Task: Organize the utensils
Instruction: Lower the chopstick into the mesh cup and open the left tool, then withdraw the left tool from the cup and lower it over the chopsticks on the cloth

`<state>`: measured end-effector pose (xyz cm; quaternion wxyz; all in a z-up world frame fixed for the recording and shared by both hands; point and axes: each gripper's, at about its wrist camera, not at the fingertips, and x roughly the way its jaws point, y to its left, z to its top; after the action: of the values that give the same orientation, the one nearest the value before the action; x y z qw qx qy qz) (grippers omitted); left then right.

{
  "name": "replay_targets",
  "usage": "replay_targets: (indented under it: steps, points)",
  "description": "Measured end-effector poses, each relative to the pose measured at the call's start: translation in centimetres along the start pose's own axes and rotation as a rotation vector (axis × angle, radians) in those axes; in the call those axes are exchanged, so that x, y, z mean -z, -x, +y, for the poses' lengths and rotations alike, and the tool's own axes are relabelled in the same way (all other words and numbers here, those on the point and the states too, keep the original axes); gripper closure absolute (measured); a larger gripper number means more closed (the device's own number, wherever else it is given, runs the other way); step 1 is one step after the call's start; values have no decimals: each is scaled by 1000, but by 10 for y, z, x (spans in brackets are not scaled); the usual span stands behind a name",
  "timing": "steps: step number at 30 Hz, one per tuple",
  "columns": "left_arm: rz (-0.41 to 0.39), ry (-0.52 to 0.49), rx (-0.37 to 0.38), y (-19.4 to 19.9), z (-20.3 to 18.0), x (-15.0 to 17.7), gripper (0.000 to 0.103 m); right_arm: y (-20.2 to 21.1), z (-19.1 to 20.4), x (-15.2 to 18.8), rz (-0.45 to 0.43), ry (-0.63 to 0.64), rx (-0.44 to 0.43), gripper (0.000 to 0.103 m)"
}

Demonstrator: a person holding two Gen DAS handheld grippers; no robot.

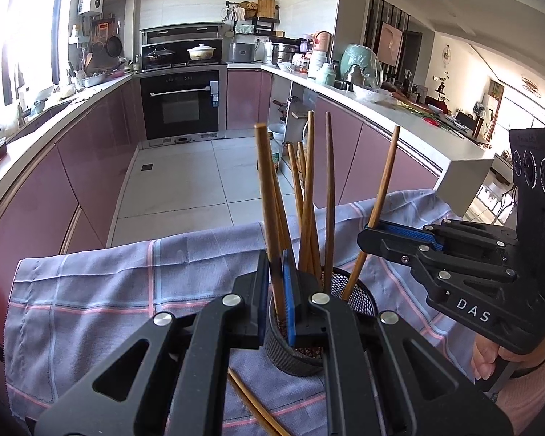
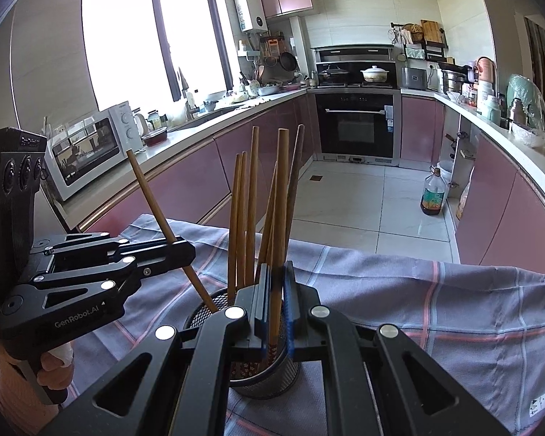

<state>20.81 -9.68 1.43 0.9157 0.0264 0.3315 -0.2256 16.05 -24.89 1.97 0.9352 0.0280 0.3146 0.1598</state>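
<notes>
While the chopsticks are being gathered, each gripper is seen pinching one stick over the holder.

Chopsticks: several wooden sticks (image 2: pixel 250 210) are stood upright in a black mesh cup (image 2: pixel 269 378), fanned apart at the tops.
Mesh cup: it is set on a lilac checked cloth (image 2: pixel 436 312) spread over the surface, directly in front of both cameras.
Left gripper (image 1: pixel 276 287): its fingers are pressed onto one chopstick (image 1: pixel 267 196), whose lower end is inside the cup; seen from the right wrist view, this stick leans outward.
Right gripper (image 2: pixel 277 290): its fingers are closed on another chopstick (image 2: pixel 281 196), held nearly upright with its patterned tip down in the cup.
Loose chopsticks (image 1: pixel 252 403): a pair is left lying flat on the cloth, just beside the cup's base, partly hidden under the left gripper.
Progress: most sticks are judged already sorted into the cup; the two gripped ones have yet to be let go, and the pair on the cloth remains to be collected.
Surroundings: pink kitchen cabinets (image 2: pixel 185 181), an oven (image 2: pixel 356 127) and a tiled floor are visible beyond.
</notes>
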Motion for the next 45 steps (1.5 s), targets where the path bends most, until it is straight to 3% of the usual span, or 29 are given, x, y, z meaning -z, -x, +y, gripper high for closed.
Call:
replay_targets:
  steps: [13,15,22,37,45]
  points:
    - [-17,20,-18,-3,6,4,87,-4,-3,1,4,-20,-6,95]
    - [-18,22,-23,-3,6,5,80,-4,-3,3,6,-20,-8,95]
    - [-38,30,-37,2,9,11,73,1,-2,7,1,-17,-18,89]
    - [-115,30,-86,41,9,38,48,27,13,19,-37,15,-51,76]
    - [-136,39,-103,69,21,60,47,47,35,32,-47,94,-95,76]
